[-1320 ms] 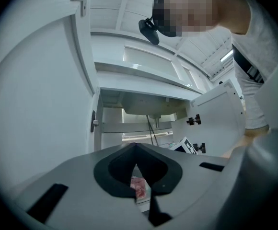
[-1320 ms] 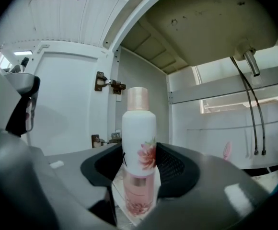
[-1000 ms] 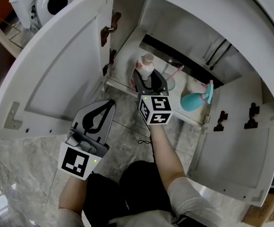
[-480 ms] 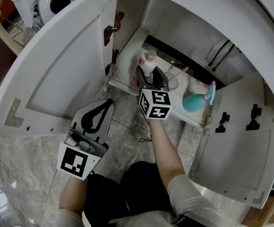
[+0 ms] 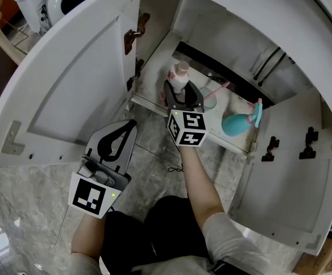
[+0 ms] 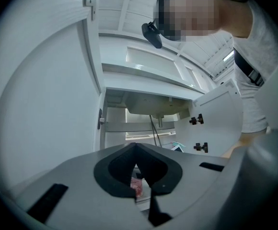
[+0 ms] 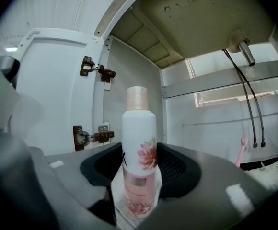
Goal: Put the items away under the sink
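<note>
A white and pink floral bottle [image 5: 179, 75] [image 7: 139, 143] stands upright between the jaws of my right gripper [image 5: 181, 91] [image 7: 139, 153], which is shut on its lower body. The bottle is at the left front of the open under-sink cabinet [image 5: 154, 105], just over its floor. My left gripper [image 5: 131, 126] [image 6: 136, 150] hangs lower left over the tiled floor, jaws shut with nothing in them. A teal spray bottle [image 5: 238, 122] lies inside the cabinet at the right.
Both cabinet doors stand wide open, the left door [image 5: 80, 85] and the right door [image 5: 292, 176]. A pink-handled brush [image 5: 218, 86] and a clear cup [image 5: 208, 100] sit behind the bottle. Sink hoses [image 7: 249, 95] hang at the back. A thin cable [image 5: 174, 169] lies on the tiles.
My right gripper and the bottle have edged slightly up and farther toward the cabinet. The left gripper has stayed put.
</note>
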A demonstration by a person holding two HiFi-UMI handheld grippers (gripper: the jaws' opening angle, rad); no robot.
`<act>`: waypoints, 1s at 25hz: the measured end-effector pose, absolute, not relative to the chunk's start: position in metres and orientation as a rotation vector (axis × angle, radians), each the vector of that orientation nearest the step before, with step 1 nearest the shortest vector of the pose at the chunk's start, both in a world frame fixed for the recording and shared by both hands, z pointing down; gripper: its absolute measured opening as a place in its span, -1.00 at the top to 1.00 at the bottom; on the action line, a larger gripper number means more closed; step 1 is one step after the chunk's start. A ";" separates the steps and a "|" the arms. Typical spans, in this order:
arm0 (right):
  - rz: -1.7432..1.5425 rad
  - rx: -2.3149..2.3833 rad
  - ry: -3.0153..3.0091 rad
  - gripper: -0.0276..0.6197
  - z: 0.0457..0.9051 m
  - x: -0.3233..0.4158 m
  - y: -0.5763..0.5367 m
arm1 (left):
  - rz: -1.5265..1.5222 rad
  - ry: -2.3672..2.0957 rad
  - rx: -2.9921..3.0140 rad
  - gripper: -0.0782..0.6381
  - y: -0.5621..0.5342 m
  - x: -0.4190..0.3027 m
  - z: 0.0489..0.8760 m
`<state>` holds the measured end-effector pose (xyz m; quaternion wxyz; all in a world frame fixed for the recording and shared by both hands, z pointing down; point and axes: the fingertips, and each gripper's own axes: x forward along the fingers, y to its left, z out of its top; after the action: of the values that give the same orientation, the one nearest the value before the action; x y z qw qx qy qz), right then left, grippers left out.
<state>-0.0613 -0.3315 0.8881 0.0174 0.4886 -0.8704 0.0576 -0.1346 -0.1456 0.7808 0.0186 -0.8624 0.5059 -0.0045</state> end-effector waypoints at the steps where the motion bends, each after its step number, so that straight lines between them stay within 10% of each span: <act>1: 0.182 1.517 -2.707 0.19 0.888 -0.061 -0.331 | -0.015 1.568 -2.679 0.79 -0.146 -0.134 0.781; 18: 0.249 1.616 -2.737 0.20 0.877 -0.049 -0.300 | 0.020 1.574 -2.694 0.79 -0.148 -0.139 0.785; 25: 0.181 1.689 -2.689 0.88 0.874 -0.032 -0.287 | 0.018 1.558 -2.722 0.79 -0.144 -0.137 0.788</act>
<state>-0.0321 -0.2869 0.8736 -0.0197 0.5309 -0.8453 0.0569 -0.1368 -0.1445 0.7883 0.0025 -0.8679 0.4966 0.0057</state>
